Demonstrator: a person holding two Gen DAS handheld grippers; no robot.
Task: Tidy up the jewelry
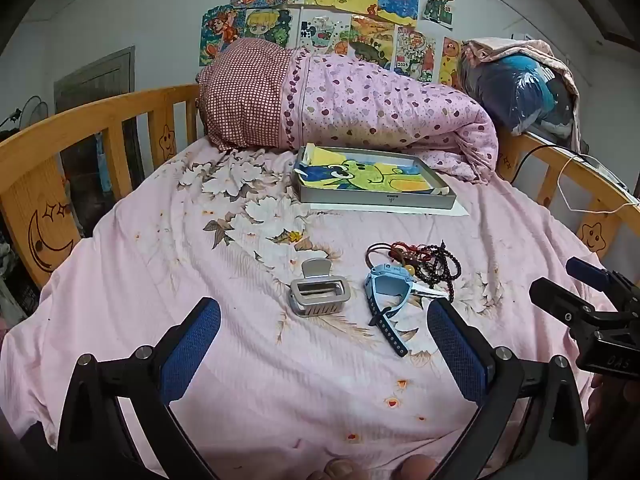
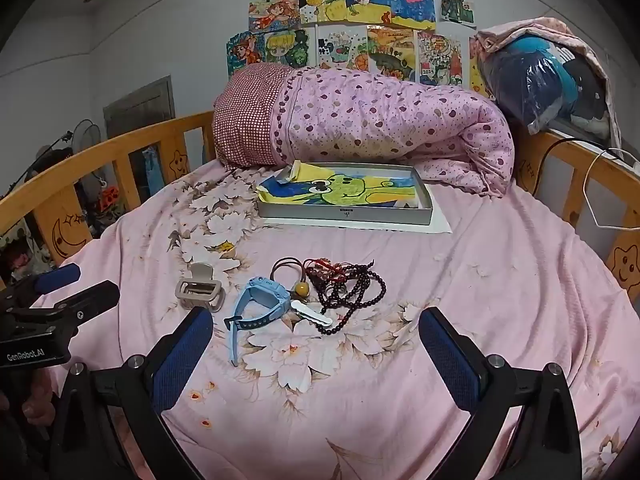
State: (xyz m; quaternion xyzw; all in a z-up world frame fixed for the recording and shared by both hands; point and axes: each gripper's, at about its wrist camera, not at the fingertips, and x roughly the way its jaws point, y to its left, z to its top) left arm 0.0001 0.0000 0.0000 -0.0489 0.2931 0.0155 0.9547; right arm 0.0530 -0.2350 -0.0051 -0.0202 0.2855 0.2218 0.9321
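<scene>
On the pink floral bedsheet lie a grey hair claw clip [image 1: 318, 294] [image 2: 200, 290], a light blue watch [image 1: 388, 296] [image 2: 260, 306], a white hair clip [image 2: 311, 312], and a tangle of dark bead bracelets with red cords [image 1: 432, 262] [image 2: 348, 286]. A grey metal tray [image 1: 376, 200] [image 2: 344, 214] with a frog drawing inside stands behind them. My left gripper [image 1: 324, 320] is open and empty, just in front of the claw clip and watch. My right gripper [image 2: 316, 328] is open and empty, in front of the watch and beads.
A rolled pink quilt [image 1: 360, 108] [image 2: 380, 124] lies behind the tray. Wooden bed rails [image 1: 100, 120] [image 2: 580, 172] enclose the bed. A bagged bundle [image 1: 520, 92] sits on the right rail. The other gripper shows at each view's edge [image 1: 588, 312] [image 2: 52, 312].
</scene>
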